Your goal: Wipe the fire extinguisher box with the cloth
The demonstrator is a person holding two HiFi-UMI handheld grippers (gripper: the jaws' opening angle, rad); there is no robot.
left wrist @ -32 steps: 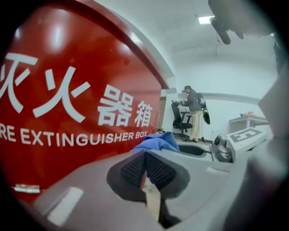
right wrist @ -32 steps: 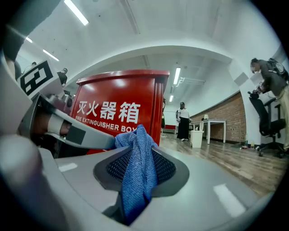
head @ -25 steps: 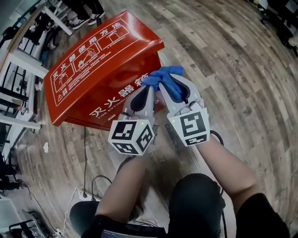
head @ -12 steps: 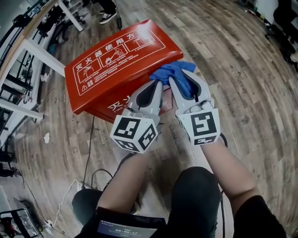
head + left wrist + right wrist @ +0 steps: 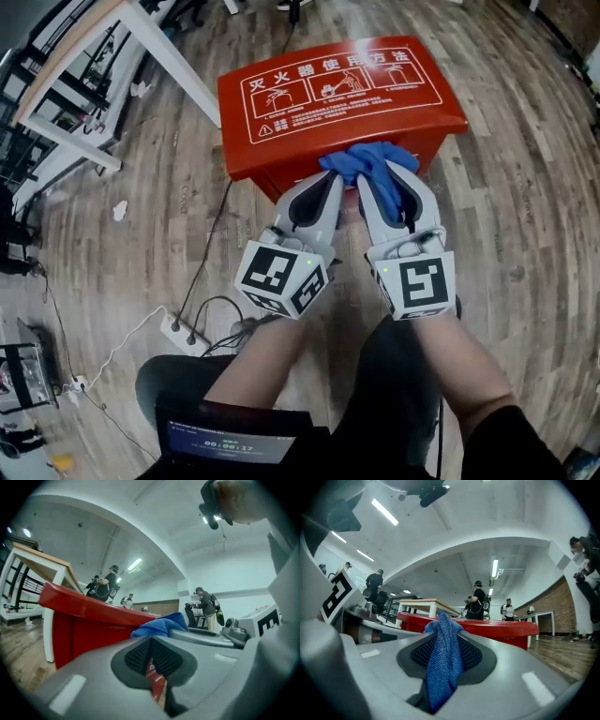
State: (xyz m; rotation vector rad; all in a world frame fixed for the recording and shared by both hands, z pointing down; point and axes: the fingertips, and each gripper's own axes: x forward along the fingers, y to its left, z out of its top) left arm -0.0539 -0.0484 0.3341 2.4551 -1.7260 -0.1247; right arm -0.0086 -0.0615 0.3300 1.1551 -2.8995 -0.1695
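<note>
The right gripper (image 5: 390, 178) pinched the blue cloth (image 5: 362, 157) at the front of the red box (image 5: 337, 94). The left gripper (image 5: 324, 186) sat beside it, jaws together, holding nothing.

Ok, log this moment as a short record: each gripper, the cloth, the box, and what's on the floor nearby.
left gripper: shut, empty, just left of the cloth
right gripper: shut on the cloth
cloth: blue, bunched at the front edge of the box top
fire extinguisher box: red, white printed instructions on top, standing on the floor
floor: wood planks
power strip: white, on the floor to the person's left
</note>
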